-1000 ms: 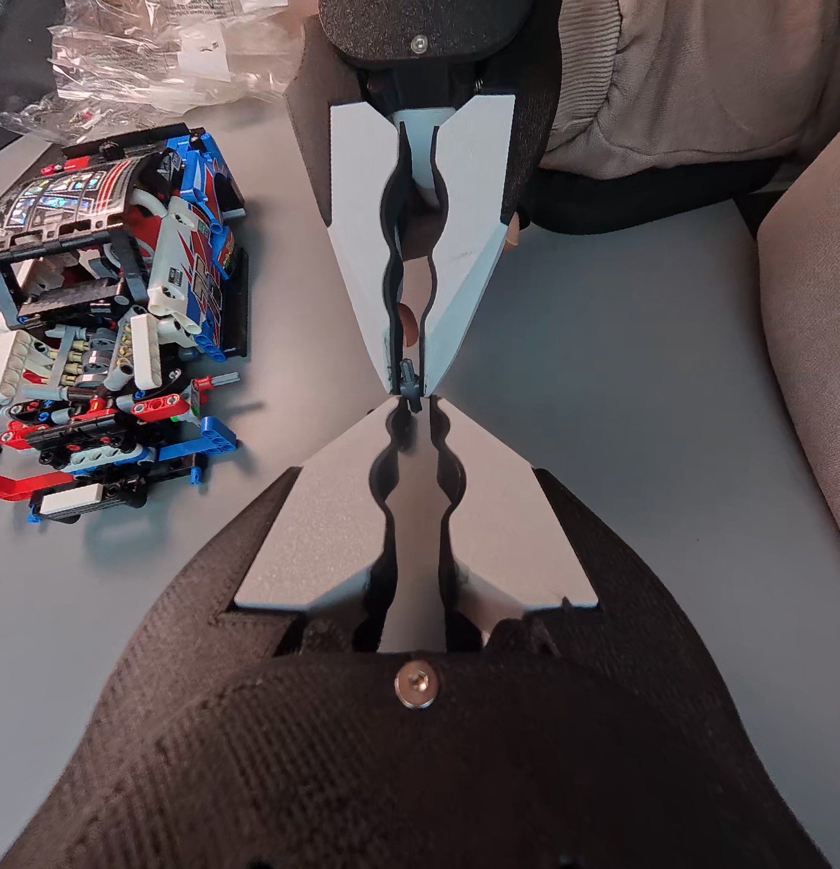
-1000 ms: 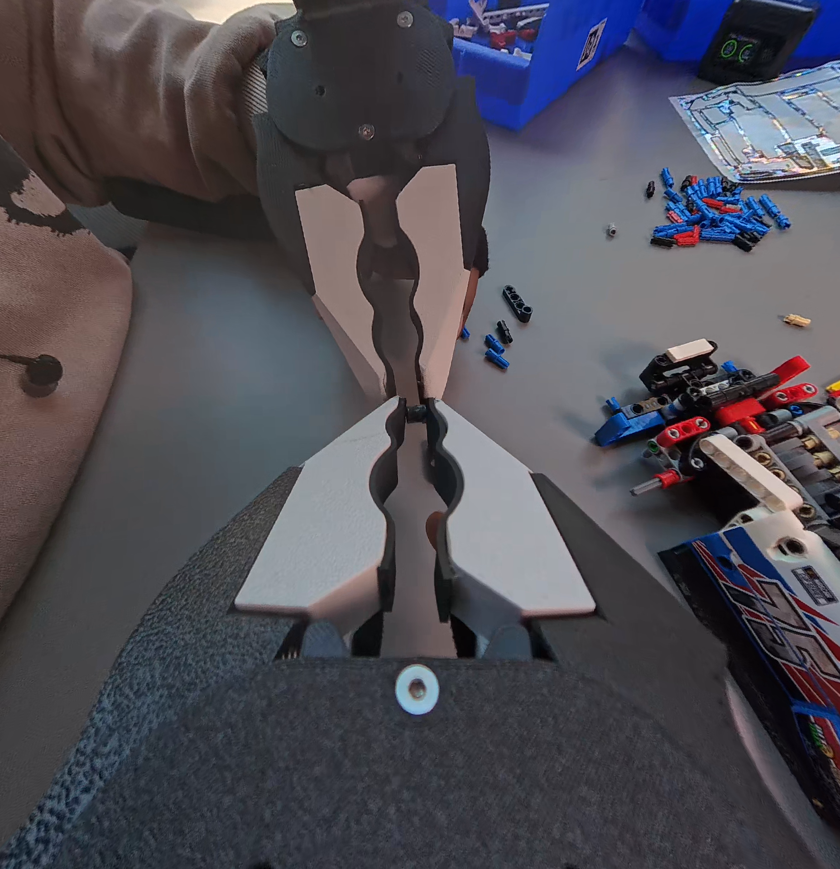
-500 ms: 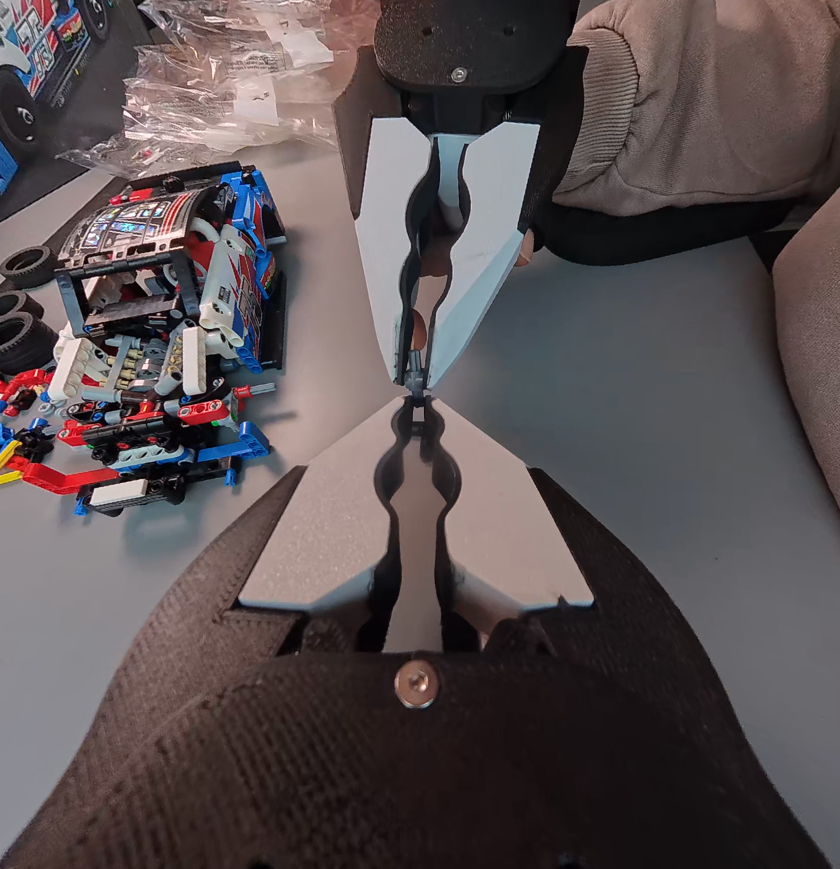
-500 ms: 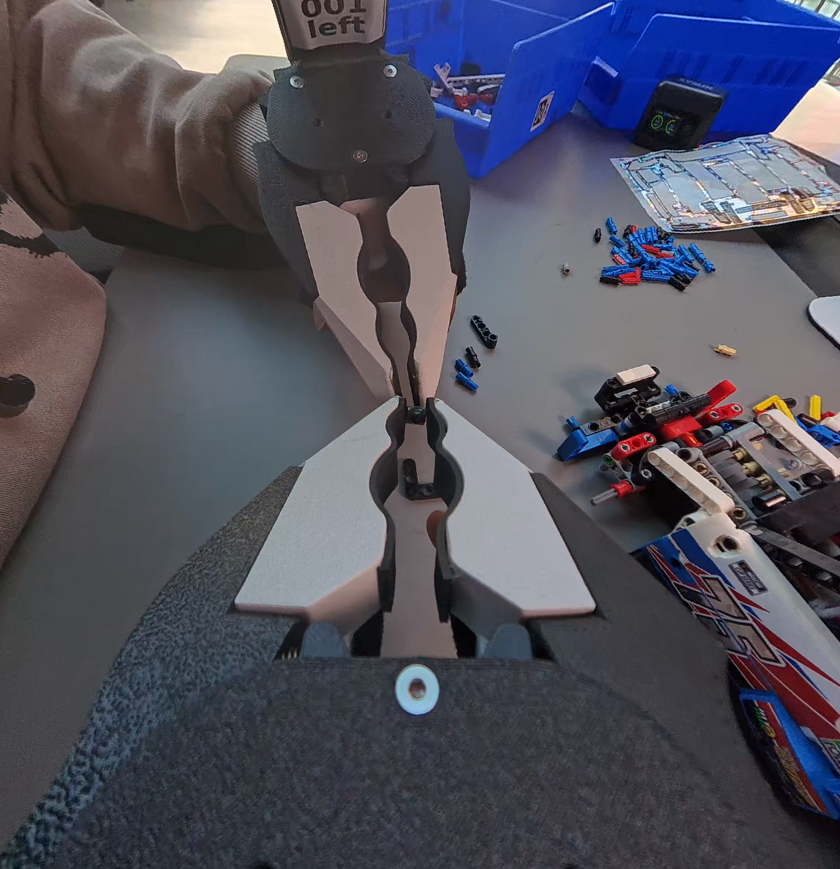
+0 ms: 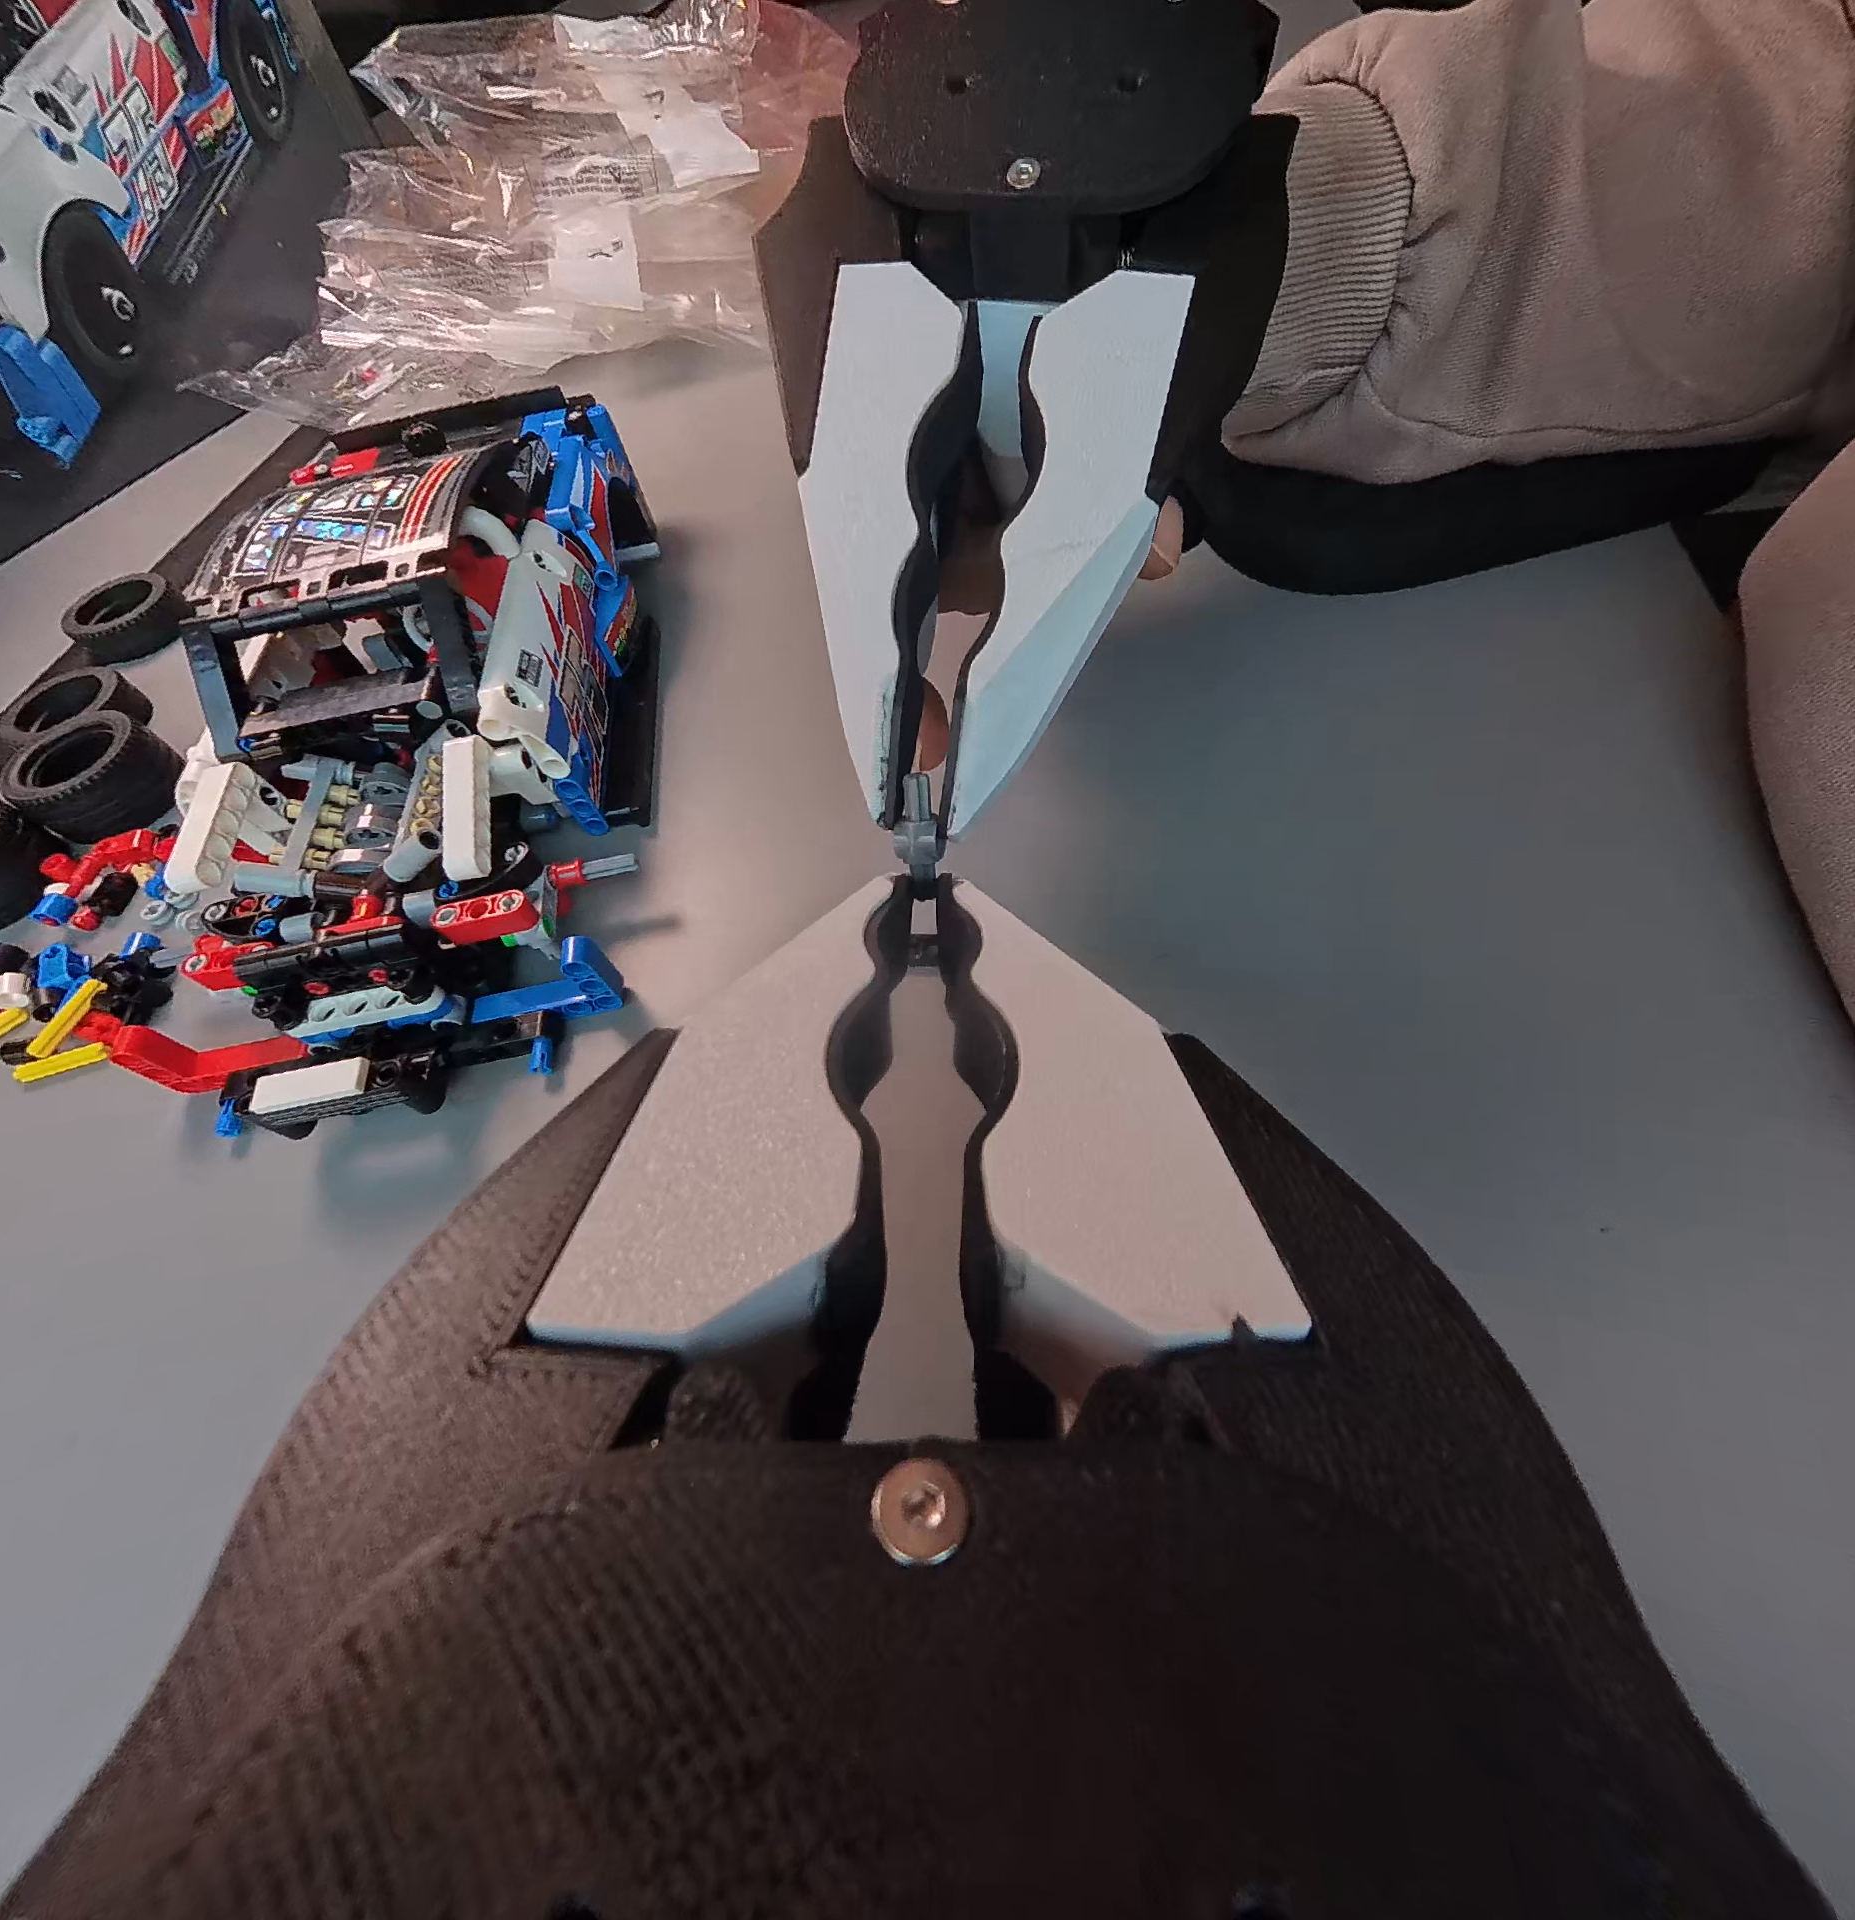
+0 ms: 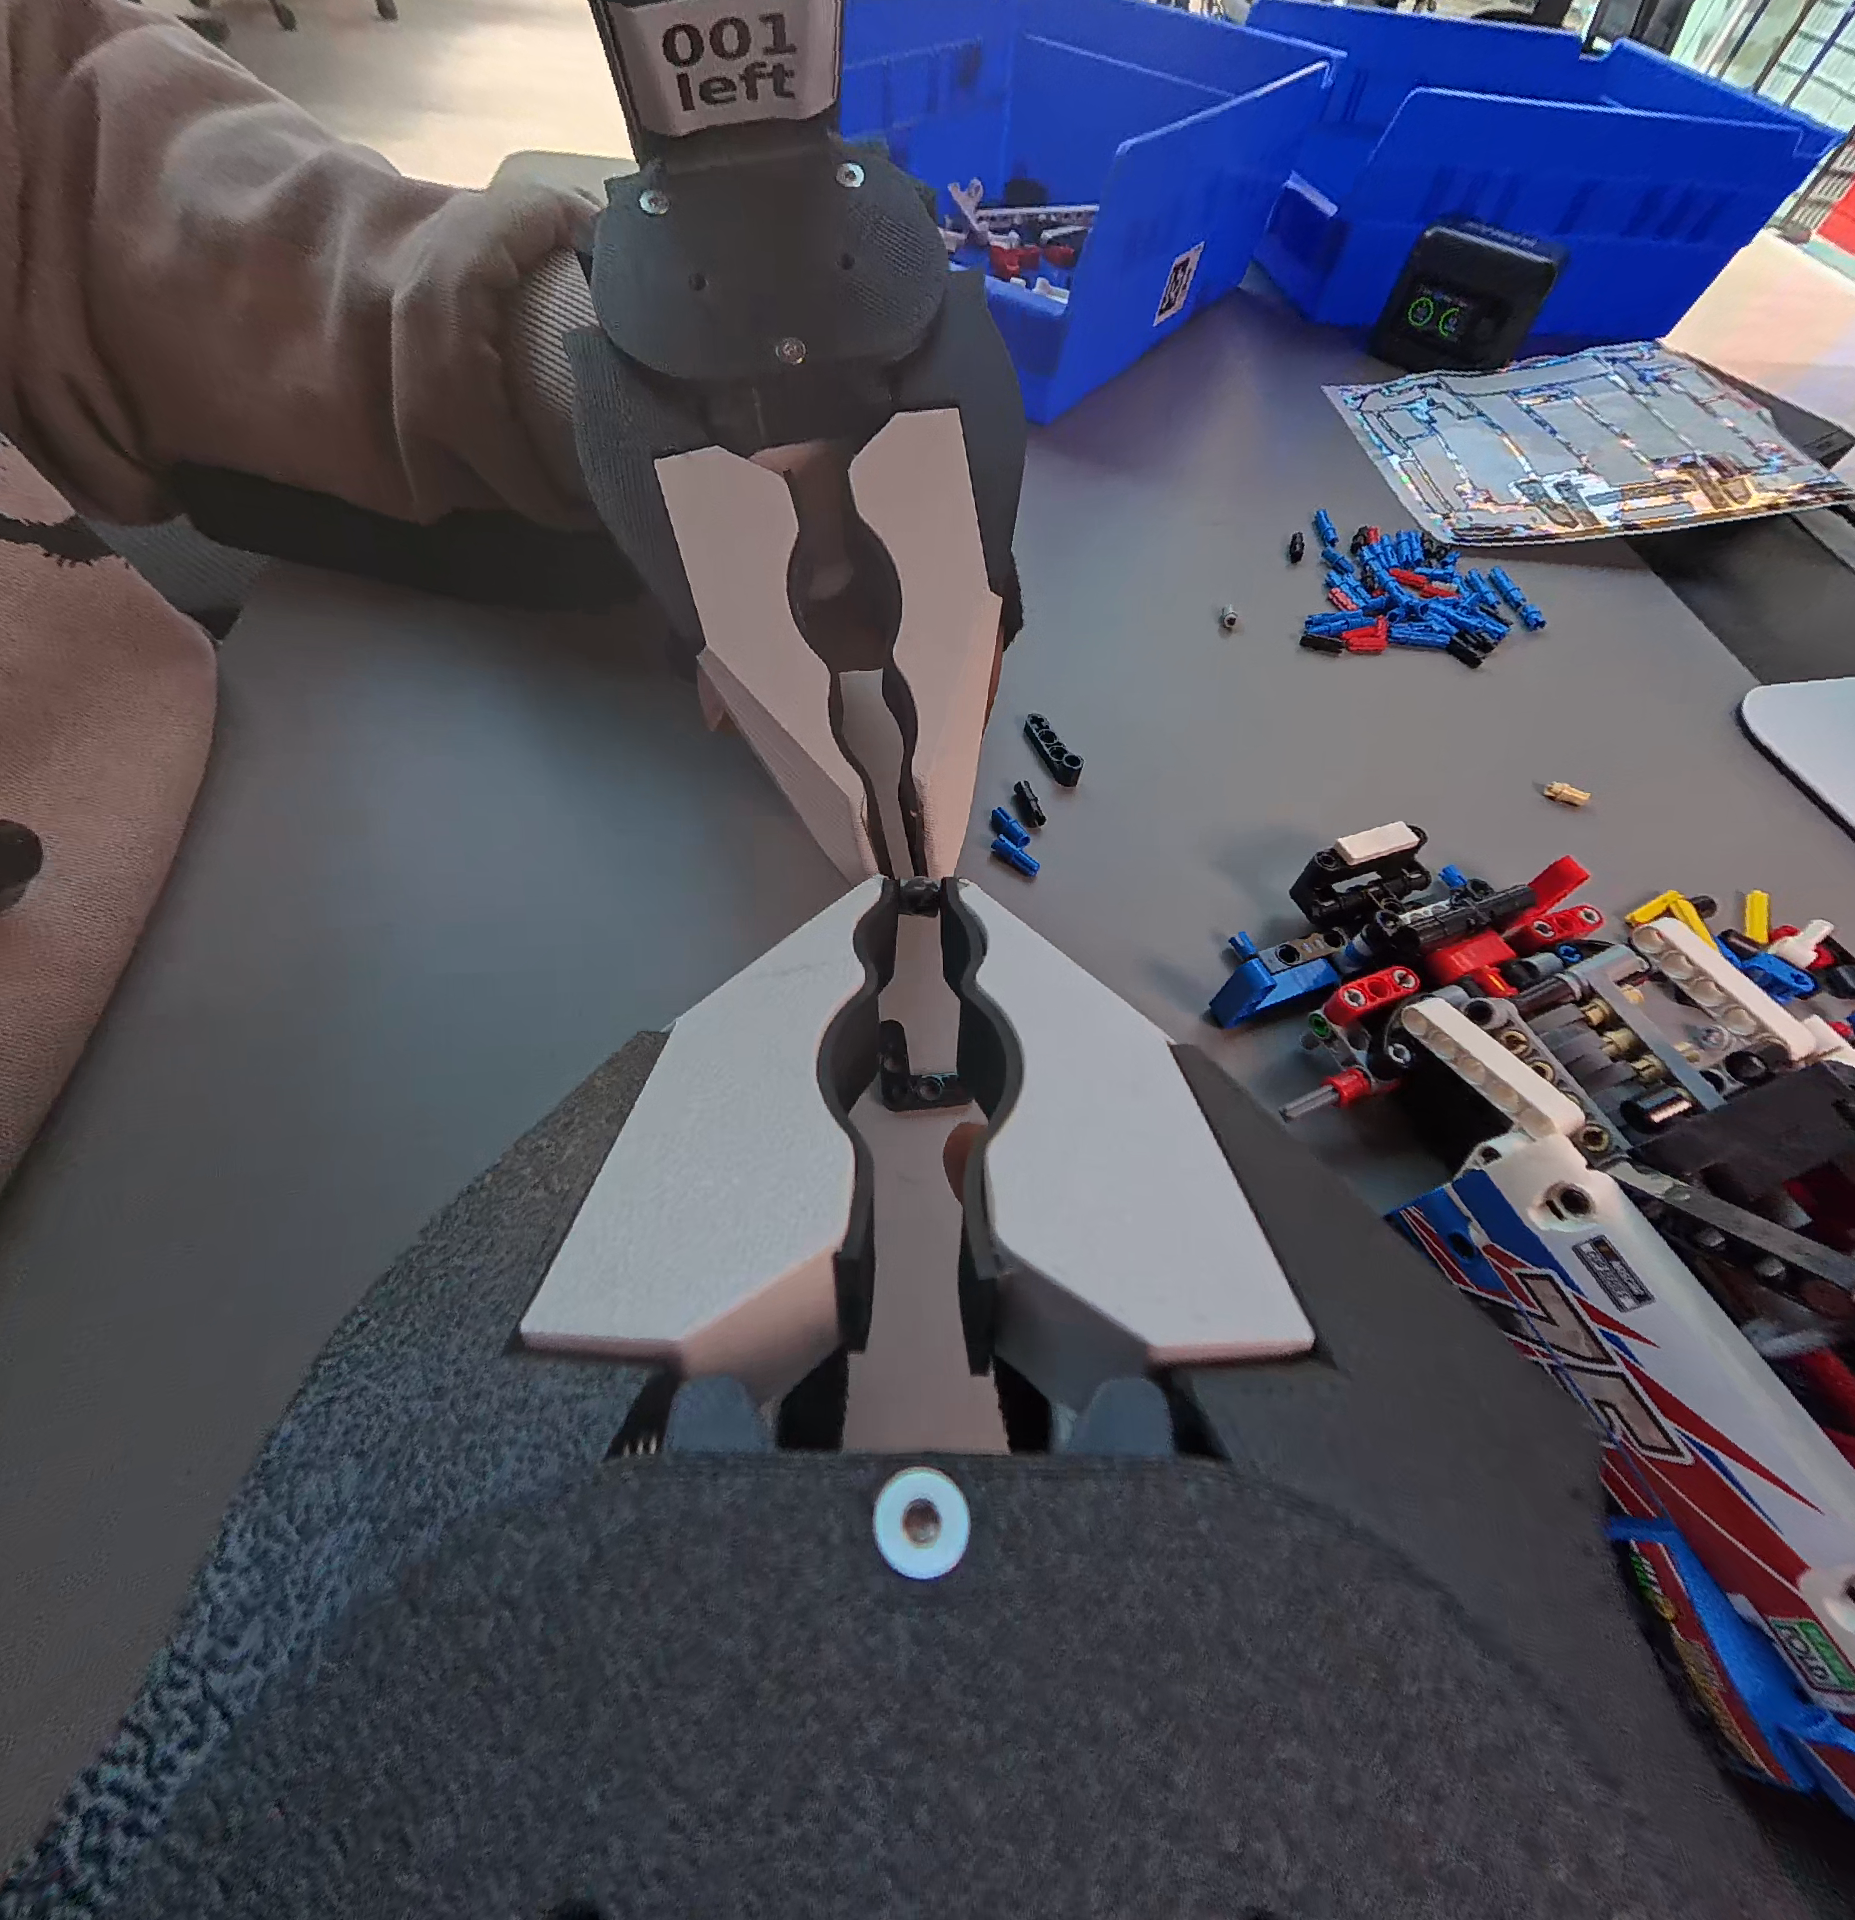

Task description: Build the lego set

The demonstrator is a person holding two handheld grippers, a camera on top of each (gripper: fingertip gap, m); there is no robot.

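Both raised since prior frame; left hand-held gripper (image 5: 918,894) w/ white label pinches black piece (image 5: 921,914), right hand-held gripper (image 6: 918,896) pinches grey connector (image 5: 918,826).

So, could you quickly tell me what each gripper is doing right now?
Left gripper: shut on a small black piece.
Right gripper: shut on a small grey connector.

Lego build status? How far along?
Done: the car has its roof, side panels and engine on. In hand: left gripper and right gripper meet tip to tip, left shut on a black piece, right on a grey piece, seemingly mating them. Left: tyres lie loose beside the car, and a pile of pins sits unused.
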